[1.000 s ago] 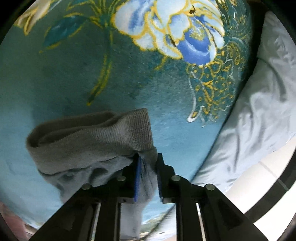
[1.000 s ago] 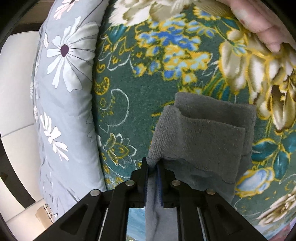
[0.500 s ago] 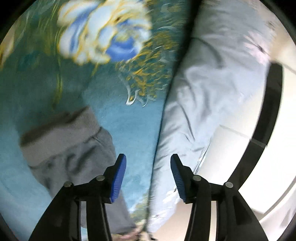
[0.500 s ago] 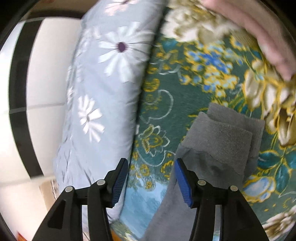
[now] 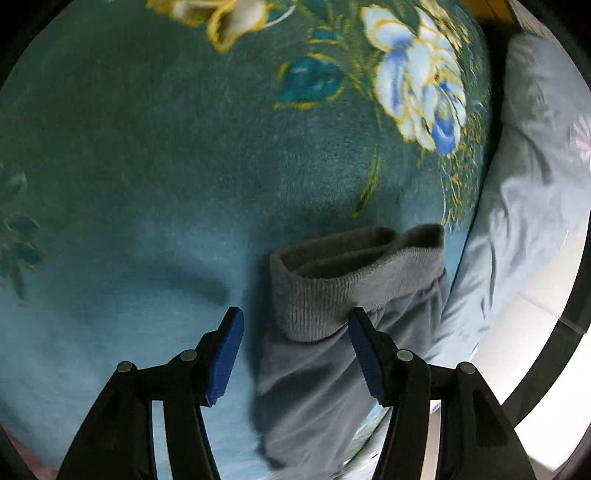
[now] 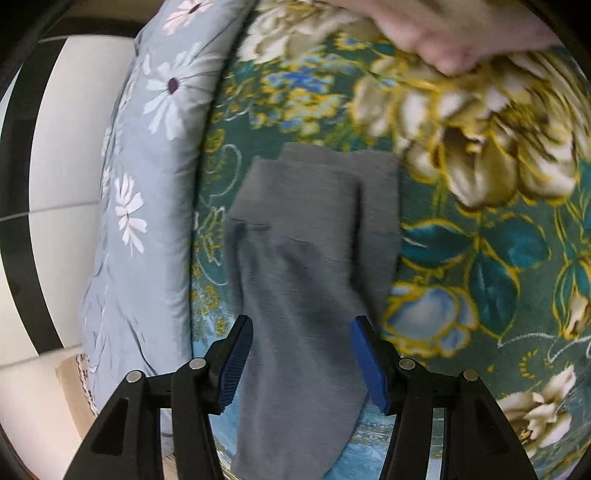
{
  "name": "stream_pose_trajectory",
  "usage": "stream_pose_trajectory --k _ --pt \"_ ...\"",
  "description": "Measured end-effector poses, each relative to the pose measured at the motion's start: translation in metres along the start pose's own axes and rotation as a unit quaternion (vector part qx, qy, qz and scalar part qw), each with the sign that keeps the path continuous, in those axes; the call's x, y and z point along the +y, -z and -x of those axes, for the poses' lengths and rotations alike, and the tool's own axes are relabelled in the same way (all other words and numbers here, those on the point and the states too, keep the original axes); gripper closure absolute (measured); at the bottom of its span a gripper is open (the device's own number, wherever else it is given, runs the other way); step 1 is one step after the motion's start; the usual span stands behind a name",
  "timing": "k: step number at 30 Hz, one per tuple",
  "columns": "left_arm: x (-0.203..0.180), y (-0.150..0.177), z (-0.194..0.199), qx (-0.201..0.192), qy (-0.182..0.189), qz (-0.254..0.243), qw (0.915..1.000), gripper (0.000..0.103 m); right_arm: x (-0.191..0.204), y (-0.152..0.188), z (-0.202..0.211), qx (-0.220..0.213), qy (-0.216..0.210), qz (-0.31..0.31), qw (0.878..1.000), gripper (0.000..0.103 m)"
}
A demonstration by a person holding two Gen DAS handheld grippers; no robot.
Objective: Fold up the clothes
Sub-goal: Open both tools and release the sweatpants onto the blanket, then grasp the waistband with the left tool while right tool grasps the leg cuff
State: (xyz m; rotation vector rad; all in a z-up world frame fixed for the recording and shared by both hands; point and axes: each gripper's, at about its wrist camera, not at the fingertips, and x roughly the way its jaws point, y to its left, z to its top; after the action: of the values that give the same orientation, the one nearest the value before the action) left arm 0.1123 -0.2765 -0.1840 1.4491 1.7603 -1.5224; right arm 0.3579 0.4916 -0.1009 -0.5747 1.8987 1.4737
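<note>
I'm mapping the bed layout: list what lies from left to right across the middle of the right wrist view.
White wall → grey daisy-print pillow → grey folded garment → green floral blanket.

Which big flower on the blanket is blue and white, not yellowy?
The one at the upper right of the left wrist view, the blue and white flower, just beyond the grey garment. The yellow-cream flower is paler.
</note>
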Motion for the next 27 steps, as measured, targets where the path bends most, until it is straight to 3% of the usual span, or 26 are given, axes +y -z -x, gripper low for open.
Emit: stream_pose_trajectory --k 3,5,7,9,14,18,21,27 --pt "-0.011 0.002 -0.006 -0.019 -0.009 -0.035 0.9992 0.047 -0.007 -0.005 0.001 -0.010 0.000 -0.004 1.000 0.044" --pt "-0.022 0.003 -0.009 -0.025 -0.029 -0.063 0.9973 0.055 -0.009 -0.010 0.002 -0.020 0.007 0.000 1.000 0.044" --pt "-0.029 0.002 -0.010 -0.032 -0.049 -0.082 0.9949 0.072 -0.010 -0.015 0.003 -0.034 0.018 0.002 0.999 0.044" --pt "-0.030 0.000 -0.010 -0.036 -0.055 -0.082 0.9945 0.075 -0.018 -0.022 0.000 -0.039 0.007 -0.014 0.999 0.044" --pt "-0.024 -0.004 -0.010 -0.032 -0.049 -0.077 0.9954 0.075 -0.032 -0.031 -0.018 -0.041 0.024 -0.025 0.999 0.044" --pt "-0.022 -0.008 -0.012 -0.032 -0.048 -0.066 0.9962 0.072 -0.038 -0.036 -0.025 -0.060 0.004 -0.028 0.998 0.044" --pt "-0.021 -0.008 -0.016 -0.035 -0.054 -0.068 0.9956 0.065 -0.035 -0.040 -0.031 -0.065 0.012 -0.010 0.998 0.044" --pt "-0.019 -0.010 -0.021 -0.048 -0.054 -0.070 0.9949 0.062 -0.022 -0.046 -0.036 -0.080 0.020 0.018 0.996 0.043"
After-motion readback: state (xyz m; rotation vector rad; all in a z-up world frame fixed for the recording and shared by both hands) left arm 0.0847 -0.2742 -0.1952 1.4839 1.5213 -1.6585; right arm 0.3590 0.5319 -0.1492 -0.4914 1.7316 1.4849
